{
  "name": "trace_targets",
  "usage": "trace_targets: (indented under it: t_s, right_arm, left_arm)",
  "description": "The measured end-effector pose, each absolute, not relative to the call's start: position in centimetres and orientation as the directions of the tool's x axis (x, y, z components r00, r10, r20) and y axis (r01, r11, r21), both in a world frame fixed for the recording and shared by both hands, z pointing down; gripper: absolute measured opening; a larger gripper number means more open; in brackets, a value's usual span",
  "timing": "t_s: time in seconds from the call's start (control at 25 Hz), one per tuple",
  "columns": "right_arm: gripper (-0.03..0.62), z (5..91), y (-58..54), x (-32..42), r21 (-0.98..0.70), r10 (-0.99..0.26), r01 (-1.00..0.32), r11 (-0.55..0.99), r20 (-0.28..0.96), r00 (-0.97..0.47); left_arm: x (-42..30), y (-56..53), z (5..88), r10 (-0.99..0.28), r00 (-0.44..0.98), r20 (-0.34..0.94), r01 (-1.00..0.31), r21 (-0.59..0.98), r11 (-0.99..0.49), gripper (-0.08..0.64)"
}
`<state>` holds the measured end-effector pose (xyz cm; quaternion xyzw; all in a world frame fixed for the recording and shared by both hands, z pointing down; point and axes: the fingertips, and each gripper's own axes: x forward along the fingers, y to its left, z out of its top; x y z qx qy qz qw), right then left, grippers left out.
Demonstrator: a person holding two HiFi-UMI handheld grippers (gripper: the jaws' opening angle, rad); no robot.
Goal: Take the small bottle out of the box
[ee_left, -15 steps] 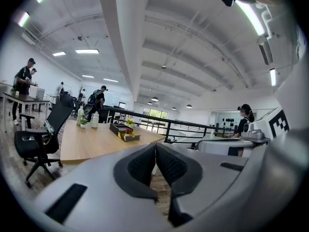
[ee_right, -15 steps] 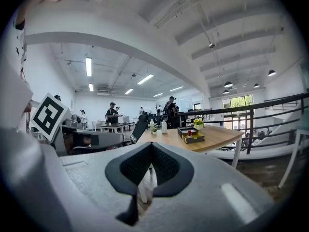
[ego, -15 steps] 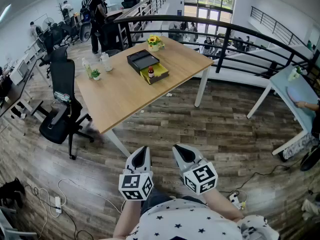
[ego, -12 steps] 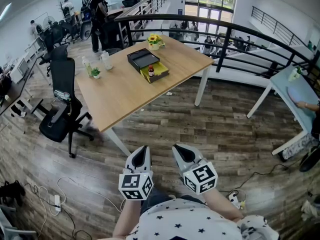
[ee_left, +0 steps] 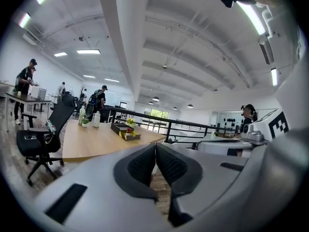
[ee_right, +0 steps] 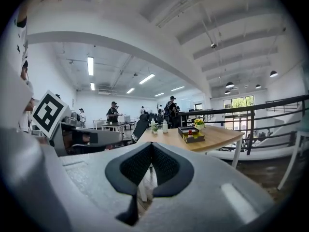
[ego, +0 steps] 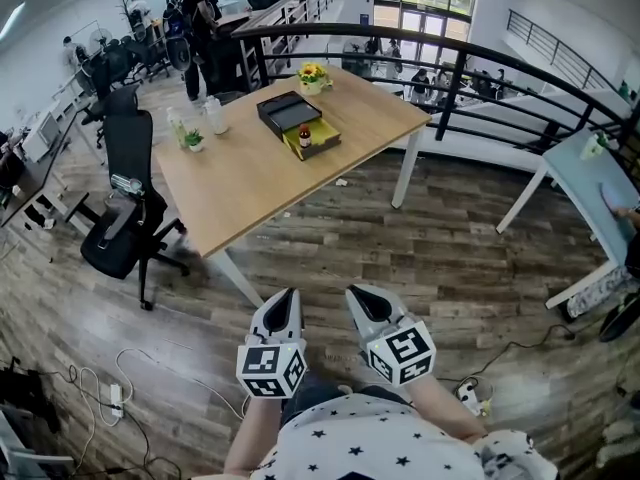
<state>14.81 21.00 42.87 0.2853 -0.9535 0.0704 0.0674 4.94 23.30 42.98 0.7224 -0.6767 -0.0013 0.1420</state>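
Across the plank floor, a pale wooden worktop carries an open yellow box with the small red-capped bottle upright inside. Both the left claw and the right claw hang clenched and empty, well apart from it. It looks light, rigid, probably slippery; pinch below the cap.

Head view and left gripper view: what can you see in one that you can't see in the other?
Only the head view shows the person's starry shirt and the cables lying on the floor.

Only the left gripper view shows the ceiling lights and the left gripper up close, its fingers pressed together with nothing between them.

Both show the wooden table, the black box, the small bottle and the black chair.
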Motion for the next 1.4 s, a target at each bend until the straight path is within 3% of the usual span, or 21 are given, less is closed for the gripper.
trace_targets:
  t_s: [0.4,0.64,1.04,1.4]
  right_arm:
    - [0.006,43.4,20.8,15.0,-0.120,-0.521,-0.546,0.829,0.188,-0.832]
    - [0.038,43.5,19.6,15.4,-0.118,-0.527,-0.553,0.825,0.196,-0.827]
    - [0.143,44.4,14.9,13.3,-0.100,-0.514,-0.542,0.835,0.214,-0.831]
    - [0.173,44.4,8.0,9.6,-0.114,-0.513,-0.546,0.830,0.228,-0.827]
  left_arm:
    - [5.3,23.4,43.2,-0.976,0.086,0.201,-0.978,0.205,-0.044,0.006]
    - [5.8,22.5,43.3,-0.970,0.117,0.214,-0.977,0.202,-0.073,0.015]
    - [4.1,17.5,43.6,-0.970,0.127,0.205,-0.978,0.188,-0.088,0.105]
    - [0.6,10.6,43.6,-0.967,0.146,0.211,-0.977,0.183,-0.107,0.175]
